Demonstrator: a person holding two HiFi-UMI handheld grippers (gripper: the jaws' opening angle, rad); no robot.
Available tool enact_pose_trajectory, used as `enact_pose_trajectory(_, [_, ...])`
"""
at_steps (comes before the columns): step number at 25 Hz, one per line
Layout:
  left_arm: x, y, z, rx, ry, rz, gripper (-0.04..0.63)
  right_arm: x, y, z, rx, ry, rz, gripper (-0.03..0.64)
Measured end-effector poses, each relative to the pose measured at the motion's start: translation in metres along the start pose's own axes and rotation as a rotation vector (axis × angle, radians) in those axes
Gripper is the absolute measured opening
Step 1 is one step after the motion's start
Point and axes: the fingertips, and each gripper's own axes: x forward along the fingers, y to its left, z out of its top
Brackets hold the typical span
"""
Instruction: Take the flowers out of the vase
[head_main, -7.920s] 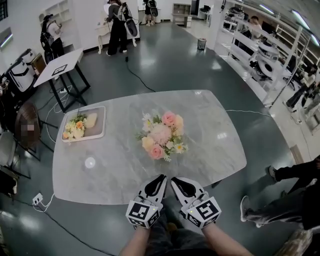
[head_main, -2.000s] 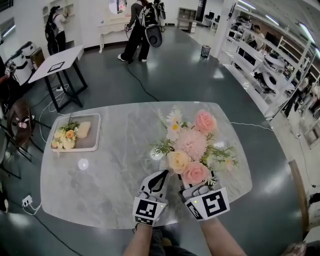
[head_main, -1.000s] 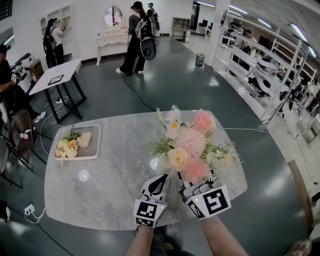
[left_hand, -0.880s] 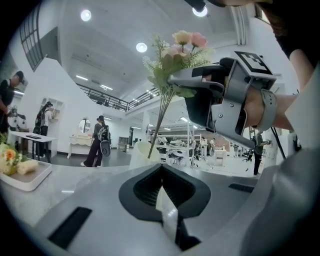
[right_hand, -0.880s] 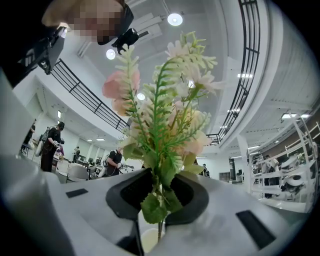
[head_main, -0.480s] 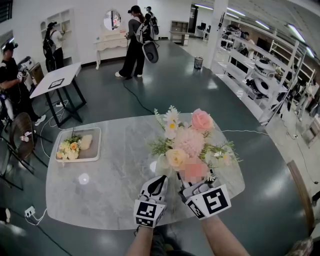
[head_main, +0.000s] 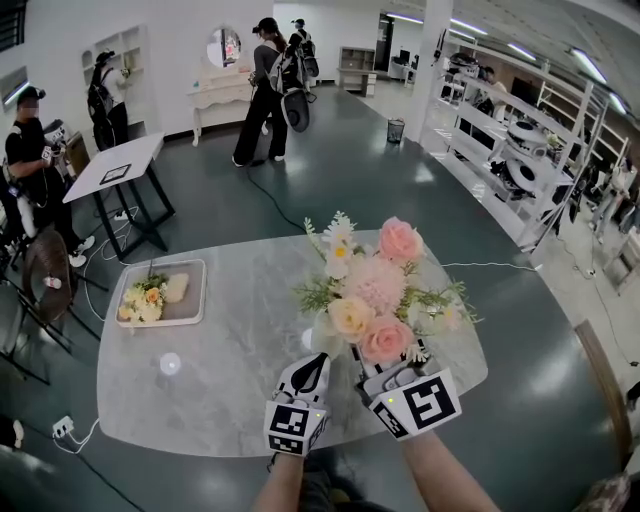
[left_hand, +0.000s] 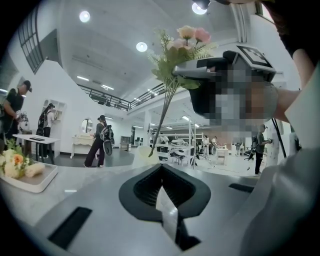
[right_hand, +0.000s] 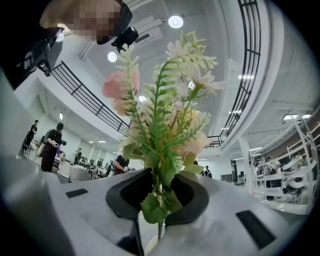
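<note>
A bouquet of pink and cream flowers (head_main: 375, 285) with green fronds is held up over the marble table (head_main: 220, 390). My right gripper (head_main: 380, 372) is shut on its stems just below the blooms; the leaves fill the right gripper view (right_hand: 165, 115) between the jaws (right_hand: 159, 212). The white vase (head_main: 322, 336) stands under the bouquet, just beyond my left gripper (head_main: 313, 362). In the left gripper view the stem ends hang close over the vase (left_hand: 141, 154), the flowers (left_hand: 182, 42) high above. The left gripper (left_hand: 162, 192) is shut, with nothing seen in it.
A shallow tray (head_main: 190, 315) with a small bunch of yellow flowers (head_main: 145, 297) lies at the table's left. Several people stand near a white dresser (head_main: 225, 90) at the back. A small side table (head_main: 115, 165) and a chair (head_main: 45, 290) stand to the left.
The bouquet first stood in the vase at mid-table with both grippers apart from it. Over the last second the right gripper has raised it slightly; the left gripper kept still.
</note>
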Motion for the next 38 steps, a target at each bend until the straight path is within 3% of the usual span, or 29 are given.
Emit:
enact_pose_trajectory(22, [-0.027, -0.014, 0.022, 0.014, -0.025, 0.004, 0.014, -0.036, 0.009, 0.016, -0.004, 0.001, 0.007, 0.086])
enact_pose_trajectory(38, [-0.053, -0.018, 0.040, -0.047, -0.078, 0.029, 0.014, -0.064, 0.021, -0.023, 0.021, 0.099, 0.037, 0.086])
